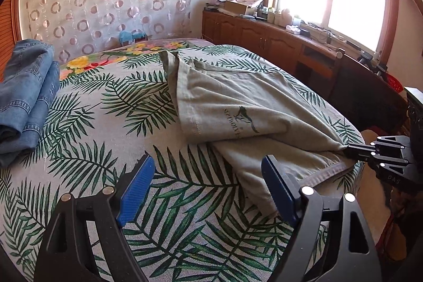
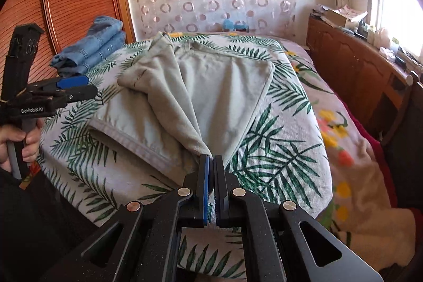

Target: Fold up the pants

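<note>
A bedroom with a bright window and a ring-patterned curtain is framing a bed [image 1: 87, 155] spread with a palm-leaf cover, and the grey pants [image 1: 238, 102] are lying across its middle, partly doubled over, with one layer bunching toward the near edge. The right claw [image 2: 211, 163] is pinching a gathered corner of that cloth between fingers pressed together, drawing a taut ridge up from the fabric. The left claw [image 1: 208, 189] is hovering just beside the hem with its blue pads [image 1: 137, 189] spread wide, gripping nothing. To do this fold well, I judge the left claw should be closing on the free hem corner level with the right, so both are lifting evenly and carrying the layer over without twisting it; pulling from one side alone risks dragging the pile askew. Folded jeans [image 1: 23, 99] are resting well apart at the bed's far left.
</note>
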A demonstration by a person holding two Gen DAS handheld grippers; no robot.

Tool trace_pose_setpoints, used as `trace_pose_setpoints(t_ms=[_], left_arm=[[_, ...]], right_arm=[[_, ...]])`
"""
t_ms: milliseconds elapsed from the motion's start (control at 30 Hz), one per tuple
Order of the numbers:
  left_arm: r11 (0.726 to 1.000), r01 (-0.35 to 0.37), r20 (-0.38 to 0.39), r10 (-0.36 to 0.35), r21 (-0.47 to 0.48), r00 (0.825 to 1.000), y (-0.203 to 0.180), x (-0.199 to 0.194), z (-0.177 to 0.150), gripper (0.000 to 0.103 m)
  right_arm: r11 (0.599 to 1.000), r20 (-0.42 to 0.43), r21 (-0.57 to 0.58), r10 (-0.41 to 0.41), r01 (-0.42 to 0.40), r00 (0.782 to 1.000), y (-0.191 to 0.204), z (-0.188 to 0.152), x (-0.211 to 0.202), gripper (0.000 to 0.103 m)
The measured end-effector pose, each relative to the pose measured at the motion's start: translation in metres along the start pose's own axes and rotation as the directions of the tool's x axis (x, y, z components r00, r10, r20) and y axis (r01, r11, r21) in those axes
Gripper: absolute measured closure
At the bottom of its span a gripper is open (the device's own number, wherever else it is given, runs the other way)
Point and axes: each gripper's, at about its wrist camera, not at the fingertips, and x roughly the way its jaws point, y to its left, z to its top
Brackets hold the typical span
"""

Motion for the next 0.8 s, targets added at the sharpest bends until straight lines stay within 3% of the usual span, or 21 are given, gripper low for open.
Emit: trace_pose_setpoints(t_ms=[333,500,567,800], left_arm=[[0.998,-0.055,0.052,0.056,-0.028,0.997,0.019,-0.009,-0.002,0.019],[0.995,-0.072,0.086,0.078,-0.075,0.993,0.037,-0.022,0.000,0.019],[0.993,-0.082,0.092,0.089,-0.081,0.992,0.041,-0.026,0.000,0.019],[0.989,-0.094,0.114,0.107,-0.110,0.988,0.055,-0.033,0.002,0.019]], right_arm=[[1.000,0.049,-0.009,-0.013,0.013,0.999,-0.004,0.004,-0.009,0.100],[0.999,0.090,-0.035,-0.028,0.031,0.996,0.003,0.019,-0.017,0.075],[0.999,0.111,-0.038,-0.033,0.037,0.993,0.004,0.025,-0.021,0.070],[0.996,0.143,-0.081,0.056,-0.045,0.988,0.024,0.049,-0.004,0.065]])
